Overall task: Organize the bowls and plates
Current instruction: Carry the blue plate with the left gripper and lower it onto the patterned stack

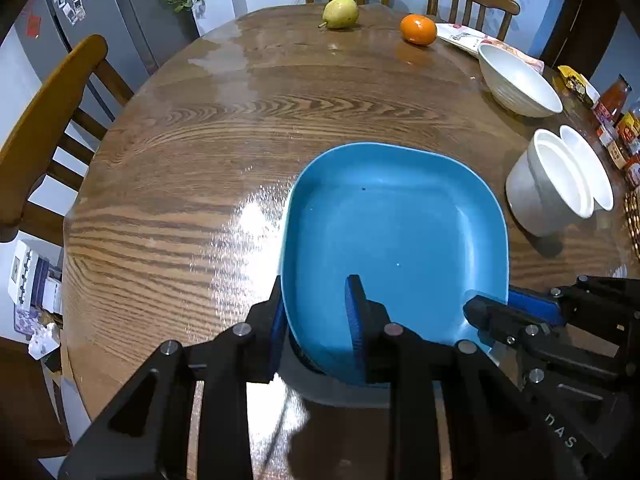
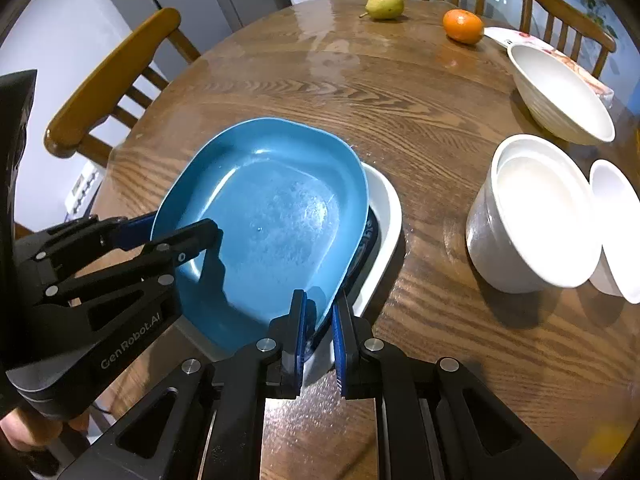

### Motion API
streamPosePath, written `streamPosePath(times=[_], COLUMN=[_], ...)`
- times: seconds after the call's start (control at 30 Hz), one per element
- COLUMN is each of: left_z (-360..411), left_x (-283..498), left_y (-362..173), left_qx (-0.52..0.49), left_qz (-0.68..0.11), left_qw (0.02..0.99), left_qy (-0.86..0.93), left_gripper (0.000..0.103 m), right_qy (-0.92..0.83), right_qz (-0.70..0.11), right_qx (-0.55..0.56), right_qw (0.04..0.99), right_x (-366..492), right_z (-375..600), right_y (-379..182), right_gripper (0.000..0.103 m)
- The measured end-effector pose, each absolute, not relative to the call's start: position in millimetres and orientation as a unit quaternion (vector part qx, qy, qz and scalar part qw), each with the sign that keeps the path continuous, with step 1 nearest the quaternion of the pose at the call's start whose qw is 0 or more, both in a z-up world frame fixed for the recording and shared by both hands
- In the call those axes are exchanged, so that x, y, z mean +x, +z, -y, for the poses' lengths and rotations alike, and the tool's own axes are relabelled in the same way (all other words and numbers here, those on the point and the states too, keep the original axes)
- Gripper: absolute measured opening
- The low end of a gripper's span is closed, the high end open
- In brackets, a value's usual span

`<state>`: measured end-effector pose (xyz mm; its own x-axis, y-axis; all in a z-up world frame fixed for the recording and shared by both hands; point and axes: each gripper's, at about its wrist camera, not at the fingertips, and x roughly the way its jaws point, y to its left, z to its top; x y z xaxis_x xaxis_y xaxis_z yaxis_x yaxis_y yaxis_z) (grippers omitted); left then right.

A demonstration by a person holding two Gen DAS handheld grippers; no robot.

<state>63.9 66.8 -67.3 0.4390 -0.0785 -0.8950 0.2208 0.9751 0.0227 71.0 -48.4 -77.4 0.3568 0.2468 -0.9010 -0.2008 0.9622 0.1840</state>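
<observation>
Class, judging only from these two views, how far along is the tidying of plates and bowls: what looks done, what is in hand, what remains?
Done: small white bowls seem nested at the right. In hand: the left gripper and right gripper both clamp the blue plate's rim, holding it tilted over a white dish. Left: setting it down, and the large white bowl stands alone.

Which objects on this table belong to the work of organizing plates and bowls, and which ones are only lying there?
Belong to the job:
- blue plate, gripped by left gripper and right gripper
- white dish under it
- wide white bowl
- stacked white bowls
- small white bowl

Just lying about:
- pear
- orange
- jars
</observation>
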Motion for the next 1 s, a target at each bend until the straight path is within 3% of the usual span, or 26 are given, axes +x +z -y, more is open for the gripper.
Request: streamPosePath(times=[1.0], left_z=[-63], left_x=[61], left_y=[-74], left_qx=[0.094], left_qz=[-0.529], left_qw=[0.84], left_qy=[-0.081], left_gripper=[0.028], right_qy=[0.125], right_qz=[-0.54], right_qx=[0.001], right_qw=[0.832], right_x=[60], right_z=[47], right_y=[-65], right_gripper=[0.013])
